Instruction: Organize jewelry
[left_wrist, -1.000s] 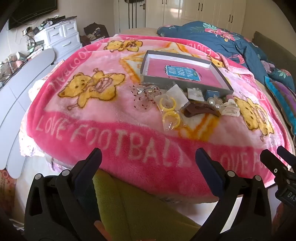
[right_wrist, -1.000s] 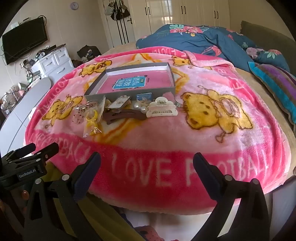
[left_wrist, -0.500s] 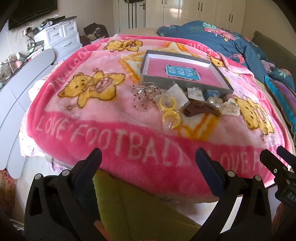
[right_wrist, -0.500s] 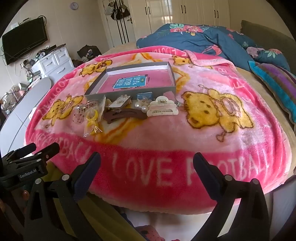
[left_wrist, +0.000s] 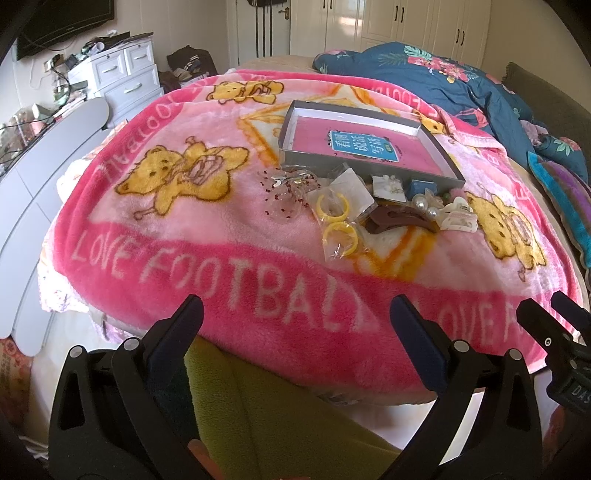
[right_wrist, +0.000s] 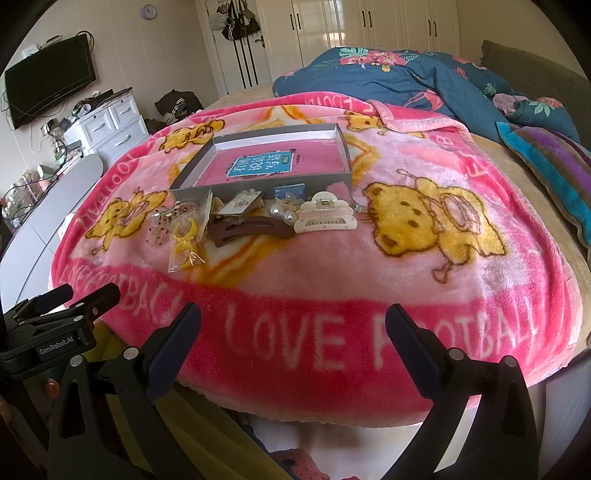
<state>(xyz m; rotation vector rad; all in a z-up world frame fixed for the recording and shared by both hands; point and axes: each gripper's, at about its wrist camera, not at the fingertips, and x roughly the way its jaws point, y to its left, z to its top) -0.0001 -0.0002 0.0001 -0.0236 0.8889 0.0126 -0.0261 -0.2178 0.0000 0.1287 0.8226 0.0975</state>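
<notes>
A shallow grey box with a pink book inside lies on a pink bear blanket on the bed. In front of it sits a heap of jewelry: yellow rings in a clear bag, a brown hair clip, a white claw clip, pearl pieces, and a clear sequin piece. My left gripper and right gripper are open and empty, held at the bed's near edge, well short of the jewelry.
The pink blanket covers the bed. A dark blue floral quilt lies at the back right. White drawers stand at the far left. Yellow-green cloth lies below the left gripper.
</notes>
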